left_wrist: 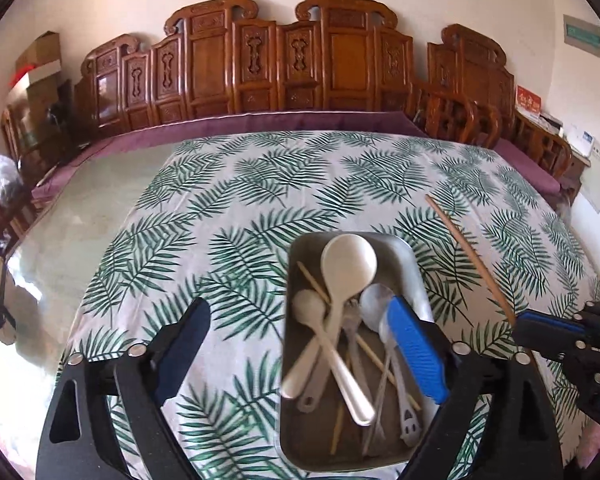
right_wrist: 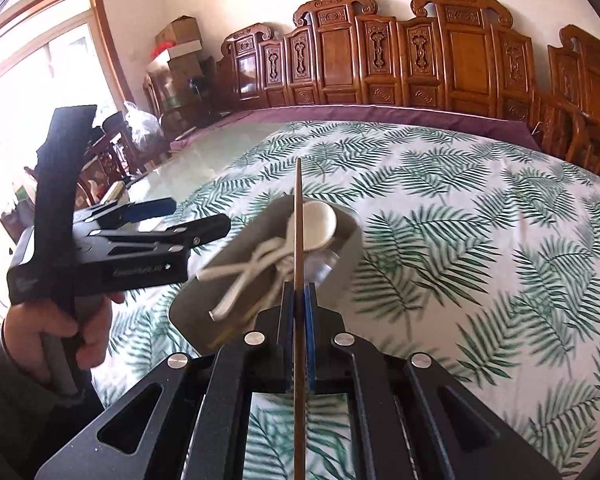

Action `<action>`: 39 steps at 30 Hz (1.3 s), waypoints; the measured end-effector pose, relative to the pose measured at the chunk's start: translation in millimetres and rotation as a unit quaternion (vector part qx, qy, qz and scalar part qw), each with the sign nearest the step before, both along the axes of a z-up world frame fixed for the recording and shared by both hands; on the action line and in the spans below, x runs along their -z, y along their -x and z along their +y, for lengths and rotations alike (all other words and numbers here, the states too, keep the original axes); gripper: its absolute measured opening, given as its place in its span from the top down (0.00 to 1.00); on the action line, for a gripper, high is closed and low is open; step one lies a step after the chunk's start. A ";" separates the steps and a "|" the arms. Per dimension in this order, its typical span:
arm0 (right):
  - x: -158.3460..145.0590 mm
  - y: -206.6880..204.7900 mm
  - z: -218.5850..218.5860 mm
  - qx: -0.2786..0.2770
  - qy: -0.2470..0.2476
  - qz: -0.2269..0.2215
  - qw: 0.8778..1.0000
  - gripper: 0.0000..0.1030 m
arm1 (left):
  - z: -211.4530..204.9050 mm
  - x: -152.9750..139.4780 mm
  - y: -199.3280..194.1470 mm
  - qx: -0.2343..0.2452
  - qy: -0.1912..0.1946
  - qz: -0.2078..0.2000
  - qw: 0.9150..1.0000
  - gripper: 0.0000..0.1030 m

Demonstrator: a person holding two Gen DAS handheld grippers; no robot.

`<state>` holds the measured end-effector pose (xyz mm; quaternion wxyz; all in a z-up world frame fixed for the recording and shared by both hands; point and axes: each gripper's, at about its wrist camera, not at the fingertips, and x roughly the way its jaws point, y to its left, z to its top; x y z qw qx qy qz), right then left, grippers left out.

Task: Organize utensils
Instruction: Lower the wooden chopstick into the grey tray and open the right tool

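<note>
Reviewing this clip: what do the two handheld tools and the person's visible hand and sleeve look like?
Both tools are matte black frames with triangular cut-outs and round silver screw heads. The left tool has flat fingers lined with ribbed blue pads; the right tool shows the same blue lining. From the right wrist camera, the left tool's body carries small white lettering, too blurred to read, above a grey handle. The hand is bare, with a dark sleeve.

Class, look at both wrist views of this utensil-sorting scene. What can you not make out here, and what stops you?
1. Left wrist view: tray near edge, hidden by the left claw frame.
2. Left wrist view: metal fork and spoon in the pile, overlapped by white spoons and motion-blurred.
3. Right wrist view: chopstick lower end, cut off by the bottom edge; tray contents blurred.
4. Left wrist view: right claw, mostly cut off at the right edge.
</note>
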<state>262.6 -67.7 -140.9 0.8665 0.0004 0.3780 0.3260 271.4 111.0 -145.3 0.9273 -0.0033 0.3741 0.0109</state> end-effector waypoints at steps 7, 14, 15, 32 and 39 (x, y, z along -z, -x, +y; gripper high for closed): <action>8.4 -16.0 32.6 0.002 -0.016 0.023 1.000 0.94 | 30.3 -4.8 0.4 -0.026 0.022 -0.006 0.999 0.08; 20.6 -31.9 63.7 0.009 -0.023 0.042 0.999 0.94 | 48.7 -6.5 1.1 -0.044 0.044 -0.008 0.998 0.08; 22.5 -33.4 67.9 0.010 -0.019 0.042 0.999 0.94 | 49.8 -6.6 0.9 -0.045 0.044 -0.009 0.998 0.08; 61.0 -49.4 81.6 0.038 -0.013 0.083 0.996 0.94 | 55.8 -4.2 1.7 -0.054 0.040 -0.006 0.998 0.08; 64.8 -44.2 83.7 0.035 -0.009 0.089 0.995 0.94 | 53.6 -2.3 -0.2 -0.053 0.037 -0.004 0.998 0.08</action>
